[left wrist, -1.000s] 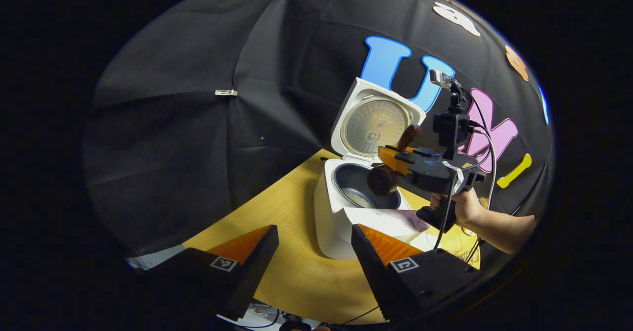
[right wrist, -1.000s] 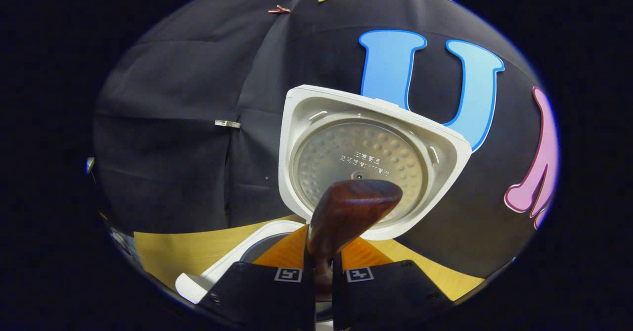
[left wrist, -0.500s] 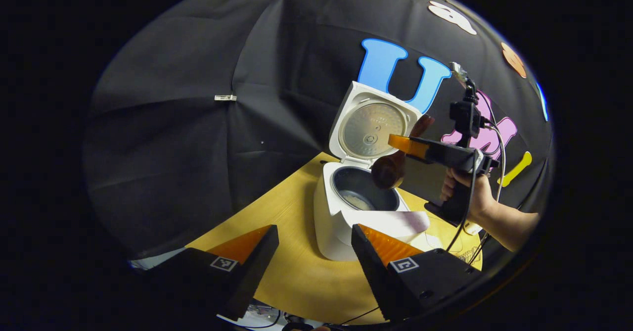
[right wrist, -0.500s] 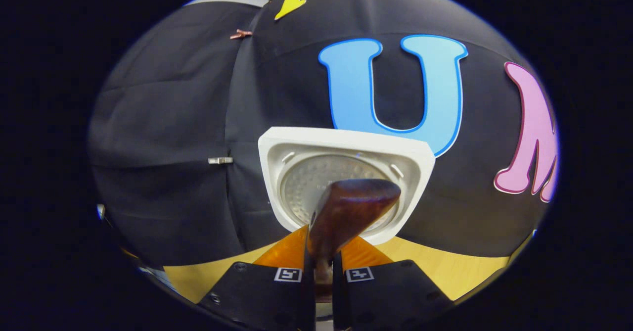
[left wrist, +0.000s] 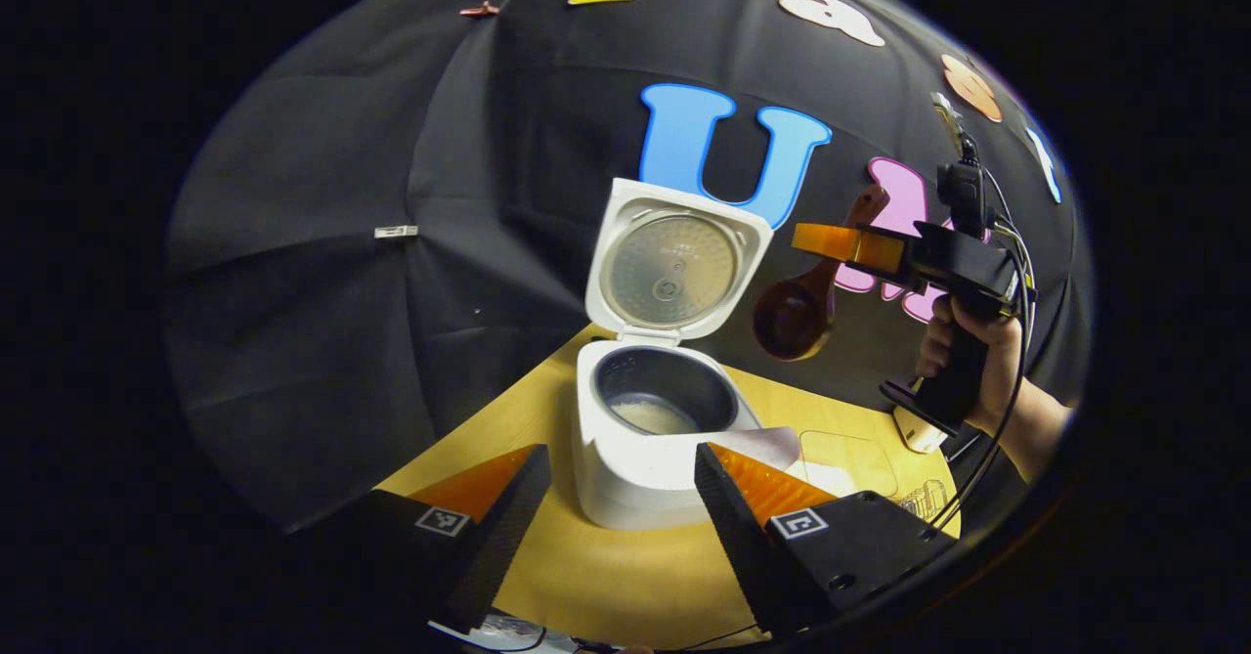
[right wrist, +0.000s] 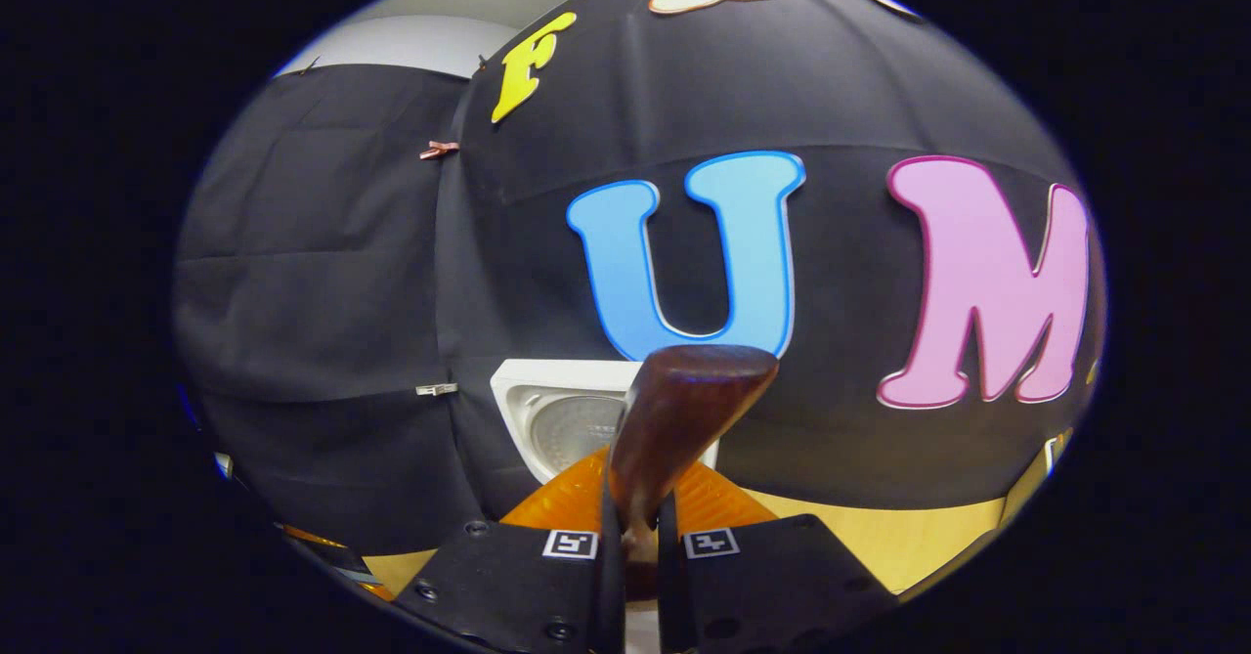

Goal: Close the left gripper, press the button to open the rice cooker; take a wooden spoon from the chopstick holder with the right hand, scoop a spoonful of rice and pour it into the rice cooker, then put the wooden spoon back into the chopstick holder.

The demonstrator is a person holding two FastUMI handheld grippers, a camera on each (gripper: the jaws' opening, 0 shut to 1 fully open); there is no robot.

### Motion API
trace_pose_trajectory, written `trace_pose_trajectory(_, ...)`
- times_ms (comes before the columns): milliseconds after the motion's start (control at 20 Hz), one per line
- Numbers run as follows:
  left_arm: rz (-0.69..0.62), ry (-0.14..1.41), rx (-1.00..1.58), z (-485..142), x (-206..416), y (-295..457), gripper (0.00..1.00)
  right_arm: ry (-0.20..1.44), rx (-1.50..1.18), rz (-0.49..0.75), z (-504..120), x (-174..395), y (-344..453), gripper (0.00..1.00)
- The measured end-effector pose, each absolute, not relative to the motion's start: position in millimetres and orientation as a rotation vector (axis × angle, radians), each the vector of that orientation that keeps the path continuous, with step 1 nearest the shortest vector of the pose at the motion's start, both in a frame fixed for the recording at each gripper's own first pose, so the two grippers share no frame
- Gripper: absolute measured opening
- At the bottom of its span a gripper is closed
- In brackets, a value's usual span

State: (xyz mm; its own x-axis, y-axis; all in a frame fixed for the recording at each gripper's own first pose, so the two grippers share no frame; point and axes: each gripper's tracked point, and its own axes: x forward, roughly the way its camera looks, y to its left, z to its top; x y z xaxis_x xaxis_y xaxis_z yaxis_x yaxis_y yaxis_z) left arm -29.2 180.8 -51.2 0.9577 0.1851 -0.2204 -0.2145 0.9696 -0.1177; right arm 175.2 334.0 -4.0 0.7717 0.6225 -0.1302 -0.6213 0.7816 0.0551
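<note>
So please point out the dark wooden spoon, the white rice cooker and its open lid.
dark wooden spoon [left wrist: 794, 314]: left gripper view, bowl.
white rice cooker [left wrist: 625, 468]: left gripper view, front wall.
open lid [left wrist: 669, 268]: left gripper view, inner metal plate.

In the left gripper view the rice cooker [left wrist: 640, 439] stood on the bench [left wrist: 606, 566], its lid [left wrist: 674, 263] raised upright at the back, before the booth wall. Rice [left wrist: 657, 417] lay in the bottom of its inner pot [left wrist: 665, 402]. The left gripper [left wrist: 623, 498] hung in front of the cooker, one finger to each side of its front, apart from it. To the right of the cooker and above the bench, the right gripper [left wrist: 841, 243] held the wooden spoon [left wrist: 797, 312] between its jaws, bowl hanging low beside the lid and handle end rising above. A hand [left wrist: 968, 351] held that gripper from below. In the right gripper view the spoon [right wrist: 684, 419] rose from the right gripper [right wrist: 633, 537], the lid [right wrist: 557, 419] behind it to the left.
</note>
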Motion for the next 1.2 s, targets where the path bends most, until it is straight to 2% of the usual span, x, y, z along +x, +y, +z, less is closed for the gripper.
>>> trace_pose_trajectory(400, 0.126, 0.203, -0.113, -37.8, -2.2, 103.7, 0.96, 0.138, 0.052, 0.558, 9.3, 186.3, 215.4, 0.17)
trace_pose_trajectory(800, 0.065, 0.234, -0.063, -44.9, 20.4, 39.0, 0.96, 0.164, 0.04, 0.315, -8.6, 211.3, 46.4, 0.17)
trace_pose_trajectory(1200, 0.077, 0.244, -0.029, -47.6, 44.8, 14.4, 0.96, 0.249, 0.104, 0.066, -57.7, 202.1, -100.8, 0.17)
